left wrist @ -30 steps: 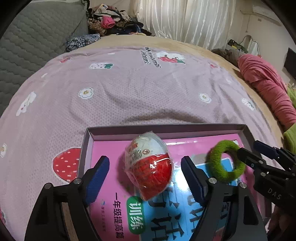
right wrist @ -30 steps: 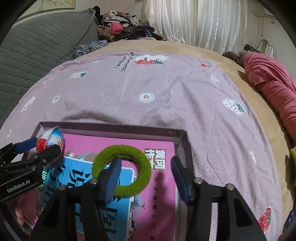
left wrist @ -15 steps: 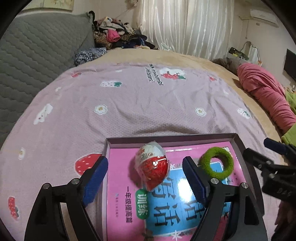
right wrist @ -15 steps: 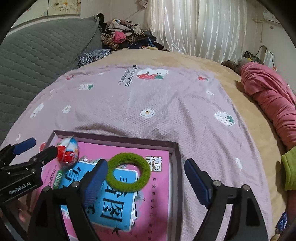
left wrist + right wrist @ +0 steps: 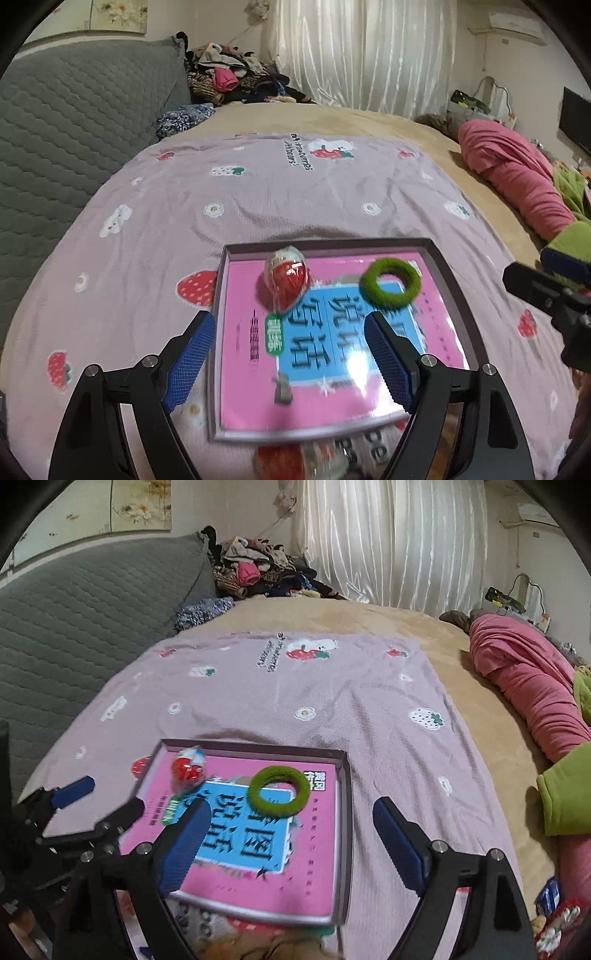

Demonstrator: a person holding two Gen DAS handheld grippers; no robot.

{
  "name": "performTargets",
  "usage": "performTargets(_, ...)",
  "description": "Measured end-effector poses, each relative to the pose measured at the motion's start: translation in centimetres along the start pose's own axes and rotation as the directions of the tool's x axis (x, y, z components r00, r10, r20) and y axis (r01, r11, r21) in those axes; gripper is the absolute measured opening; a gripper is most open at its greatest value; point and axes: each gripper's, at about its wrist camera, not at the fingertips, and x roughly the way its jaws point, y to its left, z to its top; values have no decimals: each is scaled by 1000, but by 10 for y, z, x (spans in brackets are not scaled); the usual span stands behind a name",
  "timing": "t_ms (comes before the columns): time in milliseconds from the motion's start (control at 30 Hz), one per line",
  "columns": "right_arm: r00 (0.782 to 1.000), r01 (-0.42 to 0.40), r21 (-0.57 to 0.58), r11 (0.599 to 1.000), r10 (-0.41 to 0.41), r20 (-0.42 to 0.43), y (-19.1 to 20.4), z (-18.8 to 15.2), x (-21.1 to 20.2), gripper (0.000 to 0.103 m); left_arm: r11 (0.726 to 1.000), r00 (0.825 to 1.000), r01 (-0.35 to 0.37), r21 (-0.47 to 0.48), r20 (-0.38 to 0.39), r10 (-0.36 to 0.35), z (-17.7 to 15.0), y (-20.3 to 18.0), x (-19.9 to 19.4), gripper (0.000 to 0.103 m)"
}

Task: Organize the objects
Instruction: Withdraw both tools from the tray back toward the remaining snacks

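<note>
A shallow grey box [image 5: 458, 295] lies on the lilac strawberry-print sheet with a pink and blue book [image 5: 332, 387] inside it. On the book rest a red-and-white wrapped egg [image 5: 288, 277] and a green fuzzy ring [image 5: 369, 284]. My left gripper [image 5: 288, 360] hovers open over the near part of the book, short of the egg, with nothing between its pads. My right gripper [image 5: 291, 845] hangs above the box's near right side [image 5: 343, 812], its jaws opening and empty. The ring [image 5: 258, 794] and egg [image 5: 188, 768] lie beyond it. Each gripper shows at the edge of the other's view.
A grey quilted headboard [image 5: 74, 129] rises on the left, with a heap of clothes [image 5: 236, 81] behind it. A rolled pink blanket [image 5: 517, 177] and green cloth [image 5: 565, 797] lie on the right. Snack packets [image 5: 295, 461] sit just in front of the box.
Both grippers have drawn back and upward from the box. The right jaws have spread wider, away from the green ring. The egg and ring stay on the book.
</note>
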Motion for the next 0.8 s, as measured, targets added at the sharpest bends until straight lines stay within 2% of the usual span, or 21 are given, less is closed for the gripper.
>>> performTargets(67, 1000, -2, -10, 1000, 3, 10, 5, -2, -17, 93, 1000, 1000, -10, 5, 4, 10, -2, 1, -15, 84)
performTargets(333, 999, -16, -34, 999, 17, 48, 15, -19, -81, 96, 999, 998, -37, 22, 49, 36, -13, 2, -88, 84)
performTargets(467, 998, -23, -38, 999, 26, 66, 17, -27, -107, 96, 999, 998, -44, 32, 48, 42, -25, 1, -118, 84)
performTargets(800, 998, -27, -71, 997, 31, 56, 20, -46, -132, 97, 997, 997, -69, 33, 31, 68, -46, -2, -150, 84)
